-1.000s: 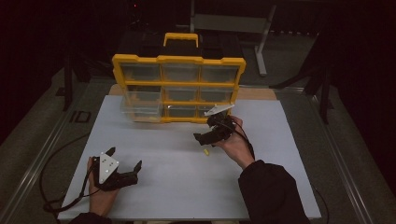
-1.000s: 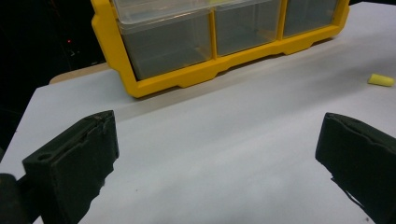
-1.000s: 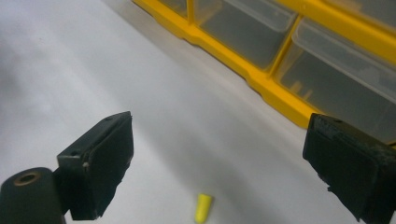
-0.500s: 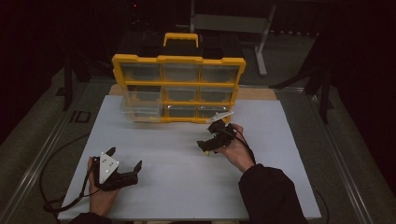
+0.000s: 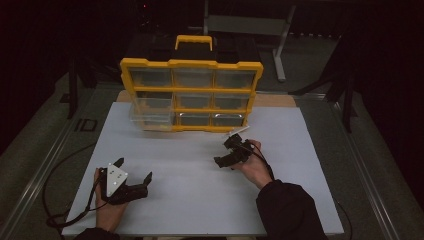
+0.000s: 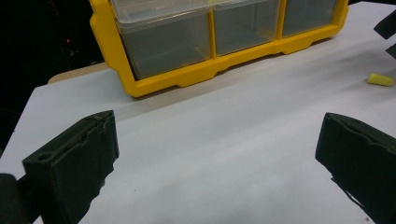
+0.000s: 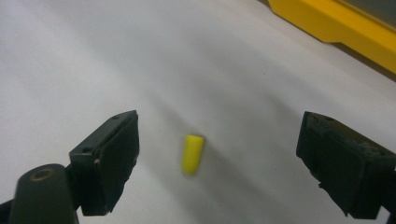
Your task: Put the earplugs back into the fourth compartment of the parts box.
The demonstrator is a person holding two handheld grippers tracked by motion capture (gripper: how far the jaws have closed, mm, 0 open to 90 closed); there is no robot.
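Pickup not done yet: small yellow foam earplug lies loose on the white bench top, between the wide-spread jaws of the right gripper but touching neither. My read is the grasp is lined up, w/ the closing, lift and drop-off all left to do. Likely destination is the yellow drawer organizer, though that's a guess. In the high view the right gripper sits right of bench centre, just in front of the organizer's right end; the earplug is too small to pick out there.

Left gripper rests near the front-left corner of the bench, jaws wide, holding nothing, aimed across the sheet toward the organizer. From its own view the earplug shows far off at the right, w/ bare sheet between.

Organizer stands upright at the back edge, clear drawers in three rows, black-and-yellow handle on top. One lower-left drawer looks pulled out a bit; contents can't be told.

Bench is a plain white sheet, matte, no clutter. Room around is dark; a metal stand shows behind, floor dim.
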